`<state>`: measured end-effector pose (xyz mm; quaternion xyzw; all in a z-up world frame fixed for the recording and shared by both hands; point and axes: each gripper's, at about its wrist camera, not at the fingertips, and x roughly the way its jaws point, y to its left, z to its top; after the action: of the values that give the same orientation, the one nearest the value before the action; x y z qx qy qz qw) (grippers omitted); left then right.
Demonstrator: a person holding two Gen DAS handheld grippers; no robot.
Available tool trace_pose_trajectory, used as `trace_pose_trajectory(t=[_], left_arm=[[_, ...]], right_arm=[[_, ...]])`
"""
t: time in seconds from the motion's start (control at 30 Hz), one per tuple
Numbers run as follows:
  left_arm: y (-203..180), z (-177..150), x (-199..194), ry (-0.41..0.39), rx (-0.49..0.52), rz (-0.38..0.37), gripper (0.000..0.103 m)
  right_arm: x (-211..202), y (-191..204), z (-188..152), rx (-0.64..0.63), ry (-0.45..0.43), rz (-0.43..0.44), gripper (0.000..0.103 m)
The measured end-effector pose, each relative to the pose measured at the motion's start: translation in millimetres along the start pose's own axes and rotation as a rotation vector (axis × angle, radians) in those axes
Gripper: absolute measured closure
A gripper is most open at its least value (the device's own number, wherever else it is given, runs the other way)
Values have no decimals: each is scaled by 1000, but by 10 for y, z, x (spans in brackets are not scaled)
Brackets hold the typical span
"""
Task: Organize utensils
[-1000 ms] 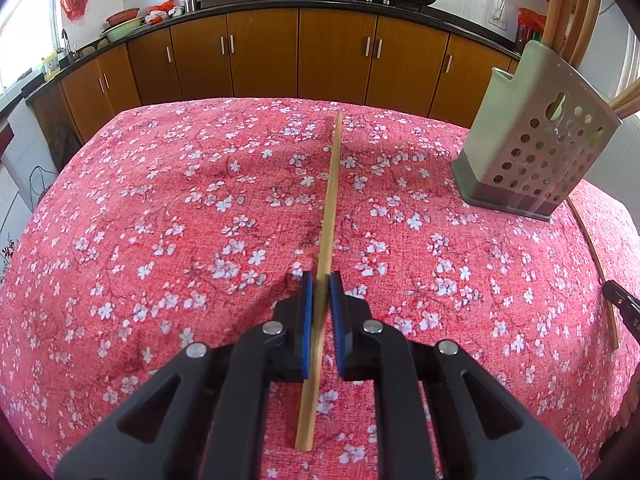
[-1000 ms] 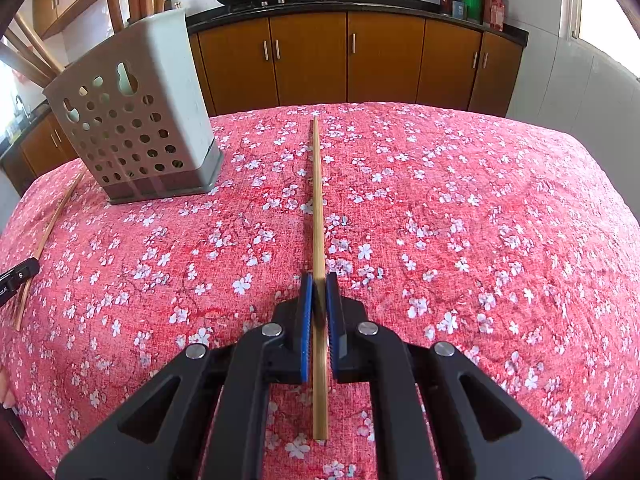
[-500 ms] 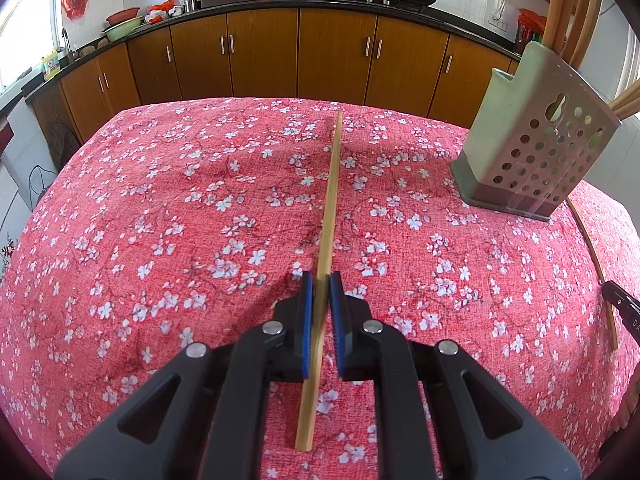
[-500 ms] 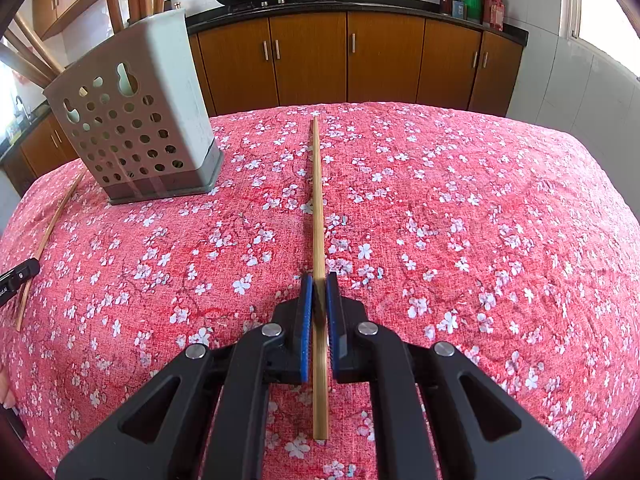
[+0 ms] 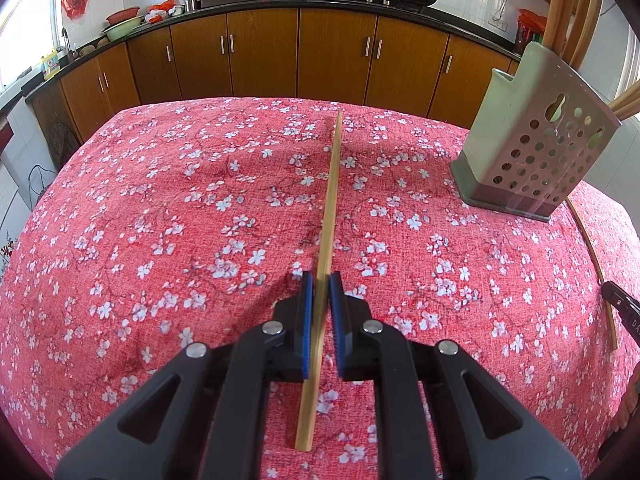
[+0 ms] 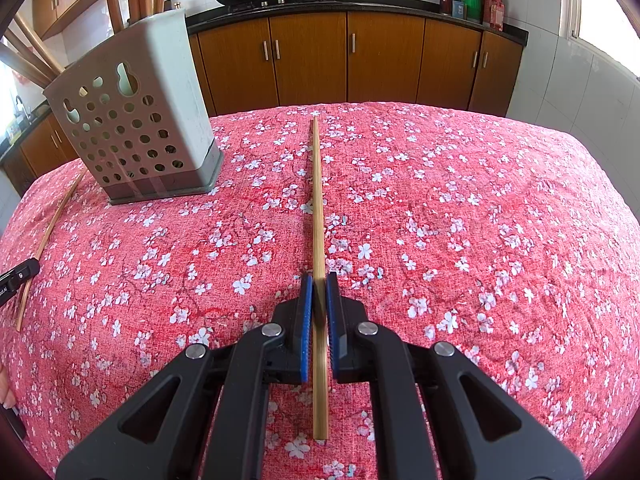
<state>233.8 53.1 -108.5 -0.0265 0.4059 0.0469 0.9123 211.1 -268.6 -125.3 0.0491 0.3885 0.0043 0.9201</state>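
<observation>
Two tools, each clamped on its own chopstick: left tool [image 5: 318, 294], right tool [image 6: 319, 292]. Nothing has shifted; your holder [image 6: 132, 120] awaits both.

Beyond the left hand-held gripper [image 5: 318, 280], tall wooden utensils [image 5: 576, 4] in the holder [image 5: 536, 148] run past the top edge (ends unseen); the person's fingers [image 5: 628, 404] are cropped.

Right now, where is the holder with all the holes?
The utensil holder stands on the red flowered tablecloth, far right in the left wrist view and far left in the right wrist view.
</observation>
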Motion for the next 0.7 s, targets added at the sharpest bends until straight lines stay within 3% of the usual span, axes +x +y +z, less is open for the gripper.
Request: trace_pose_trajectory(t=[0.7], left_arm=[[4,2,2,3,-4,-4,91]], right_arm=[[0,-1,-1,1,0,1,95]])
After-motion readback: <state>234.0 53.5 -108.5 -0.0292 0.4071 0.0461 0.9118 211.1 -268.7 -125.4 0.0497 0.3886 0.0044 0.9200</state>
